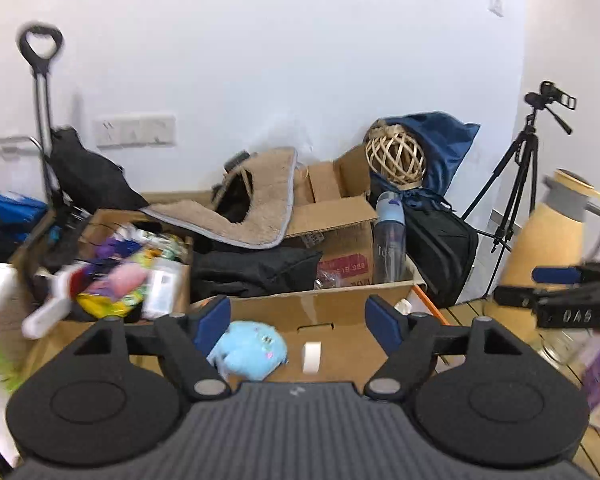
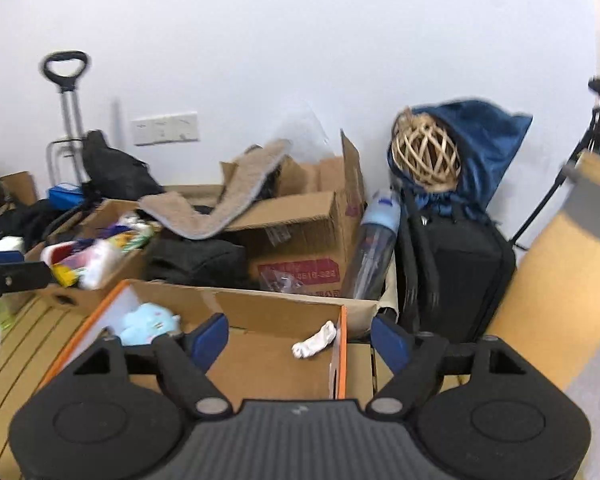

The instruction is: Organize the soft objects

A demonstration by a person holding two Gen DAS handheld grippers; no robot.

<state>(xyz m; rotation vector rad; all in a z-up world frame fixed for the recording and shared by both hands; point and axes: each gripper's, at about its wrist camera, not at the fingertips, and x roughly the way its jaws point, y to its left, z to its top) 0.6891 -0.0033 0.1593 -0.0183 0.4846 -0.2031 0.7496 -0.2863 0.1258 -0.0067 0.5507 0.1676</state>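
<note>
Both grippers are empty. The left gripper (image 1: 298, 320) has its jaws wide apart, and so does the right gripper (image 2: 300, 340). Nothing sits between the fingers of either one.

Just ahead of and below both grippers is an open box (image 2: 276, 312) with an orange edge. Two soft things lie inside it. A blue plush (image 1: 250, 350) sits just past the left gripper's left finger, close to it but not touching. In the right wrist view the same plush (image 2: 148, 322) is ahead and to the left, by the box's far left corner. A white sock (image 2: 315, 340) lies ahead of the right gripper, near the box's right wall.

So I think the step now is between picks: some soft things are in the box, and a hand must go get another one. More stuff is piled in a second box (image 1: 112, 264) ahead and to the left of the left gripper. It is blurry, so I cannot tell which things there are soft.

The next move needs a reach to the left, then a gentle close around something squishy.
</note>
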